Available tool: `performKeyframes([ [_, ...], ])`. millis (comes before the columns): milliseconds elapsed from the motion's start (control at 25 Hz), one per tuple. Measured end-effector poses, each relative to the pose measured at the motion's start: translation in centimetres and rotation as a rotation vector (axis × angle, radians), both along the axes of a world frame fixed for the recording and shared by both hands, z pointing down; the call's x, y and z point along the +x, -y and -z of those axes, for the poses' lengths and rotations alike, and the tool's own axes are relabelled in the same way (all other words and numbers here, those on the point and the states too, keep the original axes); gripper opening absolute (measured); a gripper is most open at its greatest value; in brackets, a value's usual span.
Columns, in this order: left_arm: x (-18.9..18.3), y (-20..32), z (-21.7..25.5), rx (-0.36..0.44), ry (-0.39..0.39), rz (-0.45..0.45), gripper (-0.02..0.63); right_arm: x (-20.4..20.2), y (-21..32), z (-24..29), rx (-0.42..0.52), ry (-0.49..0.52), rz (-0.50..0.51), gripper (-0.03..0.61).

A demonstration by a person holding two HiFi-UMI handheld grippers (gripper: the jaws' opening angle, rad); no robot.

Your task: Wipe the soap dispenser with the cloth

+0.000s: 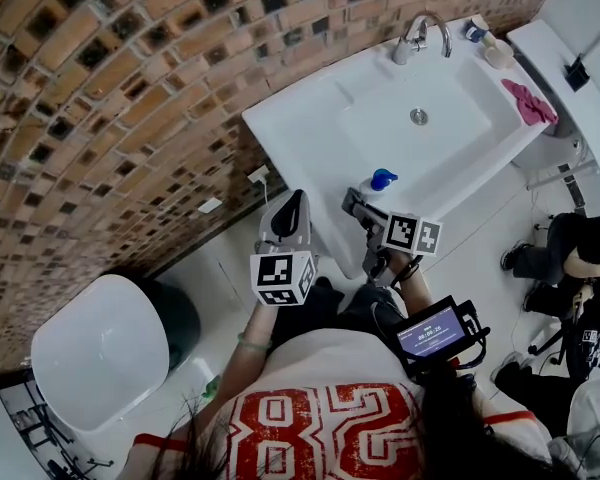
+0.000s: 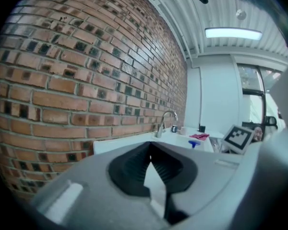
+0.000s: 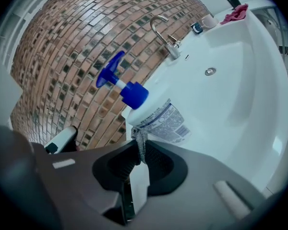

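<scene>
While on cloth [image 3: 140, 142], right tool [image 3: 138, 152] beside dispenser [image 3: 156, 119]

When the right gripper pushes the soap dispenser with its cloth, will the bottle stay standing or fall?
It may tip: the soap dispenser is tall, with a long blue pump overhanging on top, and it stands near the front edge of the sink. Its smooth plastic on the glossy sink may also slide rather than hold.

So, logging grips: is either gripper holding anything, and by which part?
The right gripper pinches a grey cloth strip by one end; the left gripper holds nothing.
</scene>
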State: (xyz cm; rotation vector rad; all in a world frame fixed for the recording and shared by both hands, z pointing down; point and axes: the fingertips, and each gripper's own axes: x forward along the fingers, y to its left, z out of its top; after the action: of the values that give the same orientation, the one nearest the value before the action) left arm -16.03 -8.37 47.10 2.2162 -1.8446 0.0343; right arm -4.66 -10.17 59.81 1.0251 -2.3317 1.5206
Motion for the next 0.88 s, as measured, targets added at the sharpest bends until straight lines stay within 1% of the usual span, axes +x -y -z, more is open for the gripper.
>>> performKeyframes([
  [280, -0.7, 0.0, -0.3, -0.008, 0.006, 0.016, 0.003, 0.2, 0.1, -2.9, -0.070, -0.066, 0.004, 0.049],
  [480, -1.0, 0.2, -0.1, -0.004, 0.007, 0.023, 0.003, 0.4, -0.1, -3.6, -0.096, -0.082, 0.008, 0.050],
  [560, -1.0, 0.3, 0.1, 0.000, 0.005, 0.021, 0.003, 0.5, -0.2, -2.7, -0.074, -0.070, 0.014, 0.051],
  [760, -0.6, 0.3, 0.1, -0.001, -0.007, 0.009, 0.003, 0.2, -1.2, 1.0, 0.022, -0.025, 0.052, 0.050],
  [880, 0.3, 0.2, 0.2, 0.001, -0.013, -0.017, 0.003, 0.5, -1.4, 3.3, 0.086, -0.010, 0.041, 0.051],
])
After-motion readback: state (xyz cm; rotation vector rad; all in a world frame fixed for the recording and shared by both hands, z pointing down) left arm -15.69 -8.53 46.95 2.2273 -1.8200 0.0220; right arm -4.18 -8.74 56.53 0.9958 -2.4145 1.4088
